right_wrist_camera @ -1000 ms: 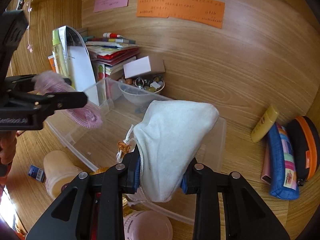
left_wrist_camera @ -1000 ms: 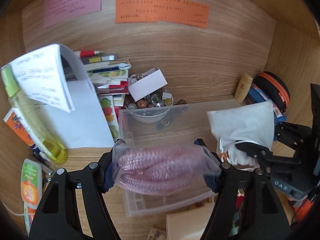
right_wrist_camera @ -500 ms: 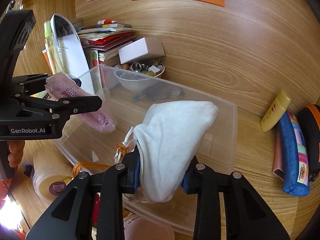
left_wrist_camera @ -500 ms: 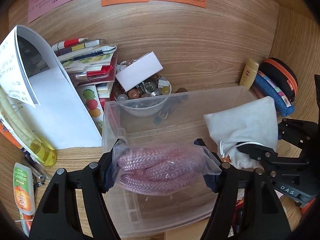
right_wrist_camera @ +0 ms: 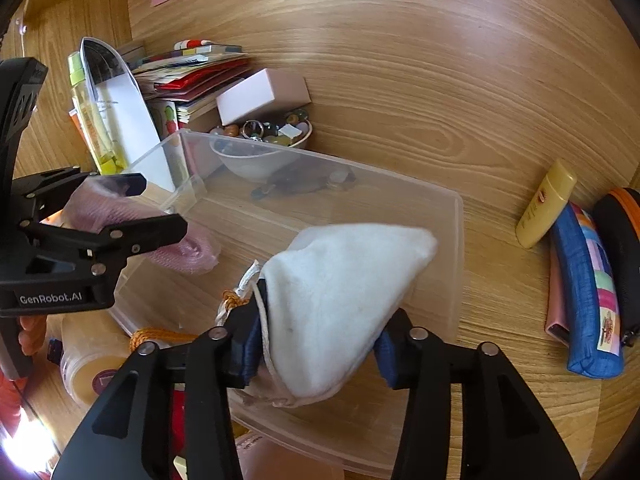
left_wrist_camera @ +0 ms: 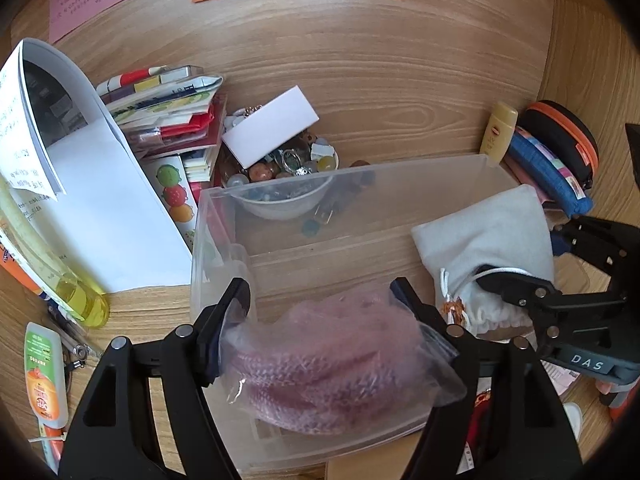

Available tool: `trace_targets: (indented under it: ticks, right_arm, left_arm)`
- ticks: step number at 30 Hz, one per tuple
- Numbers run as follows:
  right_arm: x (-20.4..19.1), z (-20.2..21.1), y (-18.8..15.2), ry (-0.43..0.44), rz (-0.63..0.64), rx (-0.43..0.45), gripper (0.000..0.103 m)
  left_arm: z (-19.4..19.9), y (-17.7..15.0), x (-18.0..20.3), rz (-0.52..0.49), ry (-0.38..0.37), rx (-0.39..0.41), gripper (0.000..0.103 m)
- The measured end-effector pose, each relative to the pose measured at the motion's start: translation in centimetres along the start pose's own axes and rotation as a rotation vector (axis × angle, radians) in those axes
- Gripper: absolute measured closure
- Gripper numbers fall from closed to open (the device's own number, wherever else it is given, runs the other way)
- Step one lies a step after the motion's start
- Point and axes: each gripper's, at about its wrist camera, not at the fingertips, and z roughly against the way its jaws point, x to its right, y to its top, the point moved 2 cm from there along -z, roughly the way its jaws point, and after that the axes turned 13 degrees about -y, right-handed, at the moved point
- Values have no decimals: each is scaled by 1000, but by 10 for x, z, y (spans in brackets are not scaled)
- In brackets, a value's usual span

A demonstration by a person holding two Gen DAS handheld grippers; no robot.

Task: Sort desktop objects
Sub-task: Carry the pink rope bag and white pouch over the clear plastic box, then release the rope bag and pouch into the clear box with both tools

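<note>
A clear plastic bin (left_wrist_camera: 400, 184) sits open on the tabletop. Over its 7 o'clock side in the left wrist view hangs a clear bag of pink braided rope (left_wrist_camera: 320, 364), crumpled. At 3 o'clock, a white drawstring pouch (right_wrist_camera: 344, 292) tilts above the bin floor.

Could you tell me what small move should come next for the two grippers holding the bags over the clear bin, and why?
Probably lower both a little and open the jaws. The left gripper holds the bagged pink rope and the right gripper the white pouch, both already over the open clear bin, whose floor beneath looks bare, so a short drop should land them inside.
</note>
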Motion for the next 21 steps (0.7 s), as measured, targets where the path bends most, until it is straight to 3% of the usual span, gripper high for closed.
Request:
trace_targets:
  ticks: [4, 5, 11, 21]
  right_arm:
    - [1, 7, 0, 8, -3, -2, 35]
    - [1, 8, 0, 17, -2, -6, 33]
    - [-5, 20, -3, -18, 38, 8, 32]
    - [2, 48, -10, -18, 21, 42, 25]
  left_arm:
    - [3, -2, 2, -7, -17, -1, 22]
    - [3, -2, 3, -8, -22, -1, 22]
    - [14, -3, 6, -3, -23, 20, 16]
    - [39, -7, 10, -5, -26, 61, 14]
